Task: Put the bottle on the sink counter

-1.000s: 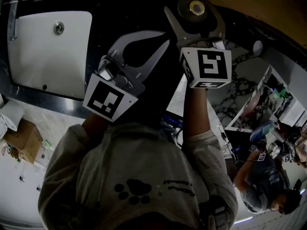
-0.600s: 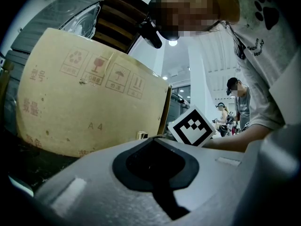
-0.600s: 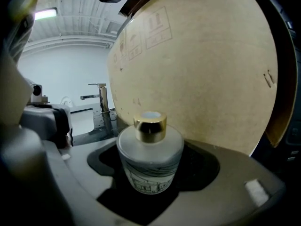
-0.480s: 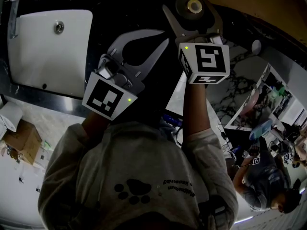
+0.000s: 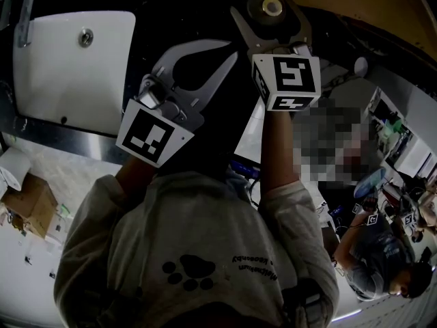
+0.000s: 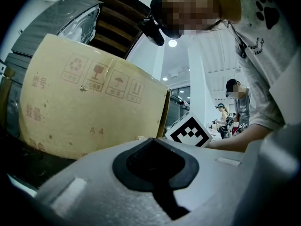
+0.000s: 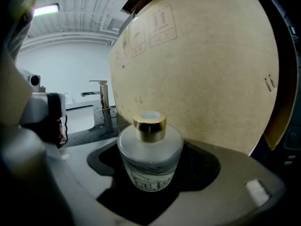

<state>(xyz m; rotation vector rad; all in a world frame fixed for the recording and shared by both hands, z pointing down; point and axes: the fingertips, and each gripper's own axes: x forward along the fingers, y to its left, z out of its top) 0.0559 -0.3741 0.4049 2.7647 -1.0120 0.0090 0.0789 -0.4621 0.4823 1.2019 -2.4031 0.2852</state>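
Dark, glossy sink counter (image 5: pixel 171 19) fills the top of the head view, with a white rectangular basin (image 5: pixel 68 67) let into it at the left. The basin has a round drain (image 5: pixel 85 37), and a metal faucet (image 5: pixel 24 16) stands at its far corner. A tan cardboard box (image 7: pixel 202 74), printed with handling symbols, stands on the counter behind both grippers and blocks most of the background. Beyond it the room is bright and white, with ceiling lights and other people working at a distance. Pale floor shows below the counter's edge, with a small brown carton (image 5: pixel 27 195) on it.

The right gripper (image 5: pixel 270 20) is clamped on a squat frosted-glass bottle (image 7: pixel 149 157) with a gold cap (image 7: pixel 149 126), one jaw on either side of its body. The bottle is upright over the dark counter, to the right of the basin and just in front of the box; whether its base touches the surface cannot be told. The left gripper (image 5: pixel 234 52) hovers beside it, nearer the basin, its curved jaws closed tip to tip around an empty gap.
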